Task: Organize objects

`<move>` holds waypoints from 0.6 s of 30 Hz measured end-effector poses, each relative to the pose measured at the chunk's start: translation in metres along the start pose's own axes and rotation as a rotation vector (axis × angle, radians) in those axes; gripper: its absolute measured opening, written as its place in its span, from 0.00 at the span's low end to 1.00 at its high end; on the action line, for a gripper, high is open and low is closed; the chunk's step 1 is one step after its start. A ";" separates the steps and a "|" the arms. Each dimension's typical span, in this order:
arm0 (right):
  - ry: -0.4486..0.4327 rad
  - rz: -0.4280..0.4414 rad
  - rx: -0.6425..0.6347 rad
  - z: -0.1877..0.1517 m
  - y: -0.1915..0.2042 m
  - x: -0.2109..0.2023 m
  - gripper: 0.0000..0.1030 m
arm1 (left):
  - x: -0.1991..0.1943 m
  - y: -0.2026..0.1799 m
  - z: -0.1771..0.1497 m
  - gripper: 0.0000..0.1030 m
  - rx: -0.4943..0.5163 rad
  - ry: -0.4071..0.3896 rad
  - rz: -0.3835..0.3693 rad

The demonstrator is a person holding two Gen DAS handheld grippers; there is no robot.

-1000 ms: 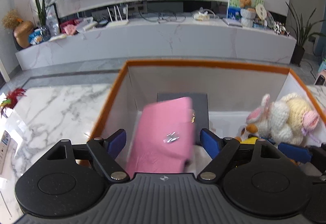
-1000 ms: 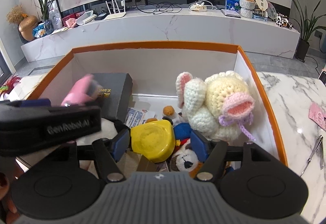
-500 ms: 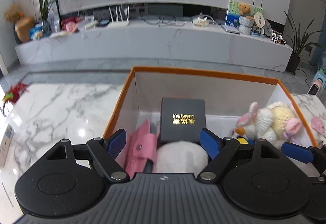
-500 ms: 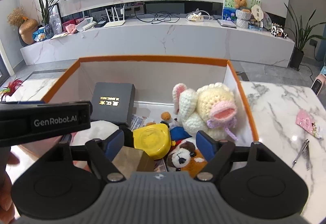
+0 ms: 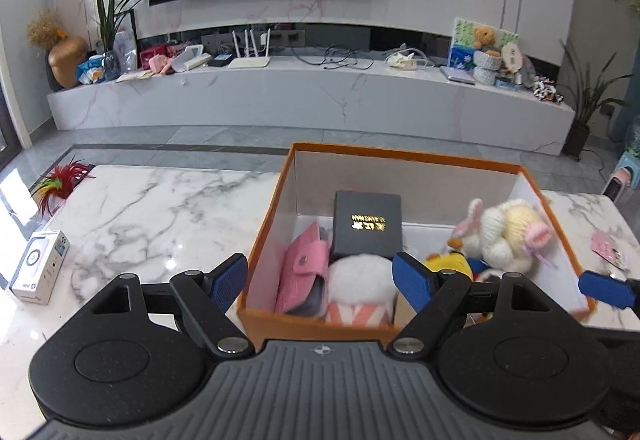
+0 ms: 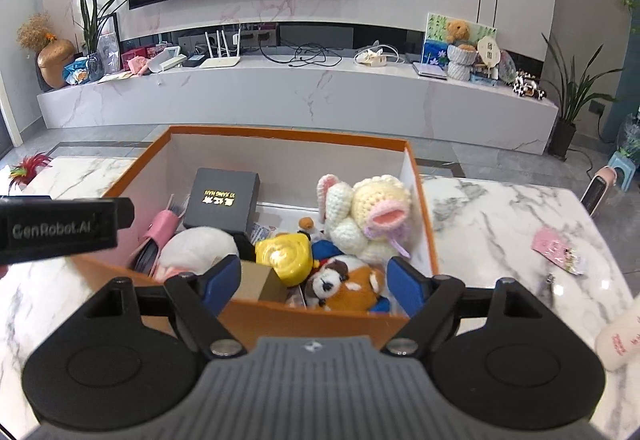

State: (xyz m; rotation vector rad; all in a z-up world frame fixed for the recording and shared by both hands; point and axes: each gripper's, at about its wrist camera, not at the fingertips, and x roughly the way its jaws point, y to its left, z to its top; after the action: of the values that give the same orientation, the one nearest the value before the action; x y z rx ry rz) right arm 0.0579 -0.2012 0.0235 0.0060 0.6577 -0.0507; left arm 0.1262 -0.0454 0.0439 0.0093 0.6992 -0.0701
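An orange box (image 5: pixel 316 322) (image 6: pixel 304 314) stands on the marble table. Inside lie a pink wallet (image 5: pixel 300 272) (image 6: pixel 162 226) upright at the left wall, a black box with gold letters (image 5: pixel 367 228) (image 6: pixel 222 199), a white plush (image 5: pixel 360 276) (image 6: pixel 198 248), a yellow toy (image 6: pixel 285 252), a crocheted bunny (image 5: pixel 508 234) (image 6: pixel 366 213) and a plush dog (image 6: pixel 346 286). My left gripper (image 5: pixel 320 278) is open and empty above the box's near edge. My right gripper (image 6: pixel 314 284) is open and empty, also above the near edge.
A white carton (image 5: pixel 38 266) lies at the table's left. A pink card with a keyring (image 6: pixel 558 250) and a pink-white soft item (image 6: pixel 620 336) lie right of the box. A red feather toy (image 5: pixel 64 179) is at the far left.
My left gripper let go of the pink wallet, which now rests in the box. Both grippers have drawn back and up from the box.
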 end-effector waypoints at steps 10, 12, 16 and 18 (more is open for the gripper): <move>-0.029 -0.001 -0.019 -0.047 0.004 -0.062 0.82 | -0.046 0.004 -0.039 0.92 -0.018 -0.080 0.019; -0.011 0.002 -0.017 -0.060 0.005 -0.067 0.82 | -0.046 0.008 -0.048 0.92 -0.046 -0.038 -0.020; 0.002 -0.002 -0.047 -0.074 0.010 -0.072 0.82 | -0.048 0.007 -0.064 0.92 -0.057 0.004 -0.054; 0.007 -0.006 -0.058 -0.079 0.012 -0.072 0.82 | -0.051 0.003 -0.068 0.92 -0.041 -0.001 -0.052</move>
State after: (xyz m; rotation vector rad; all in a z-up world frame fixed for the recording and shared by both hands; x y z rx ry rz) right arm -0.0465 -0.1839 0.0052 -0.0514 0.6660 -0.0377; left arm 0.0435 -0.0369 0.0242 -0.0484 0.6998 -0.1056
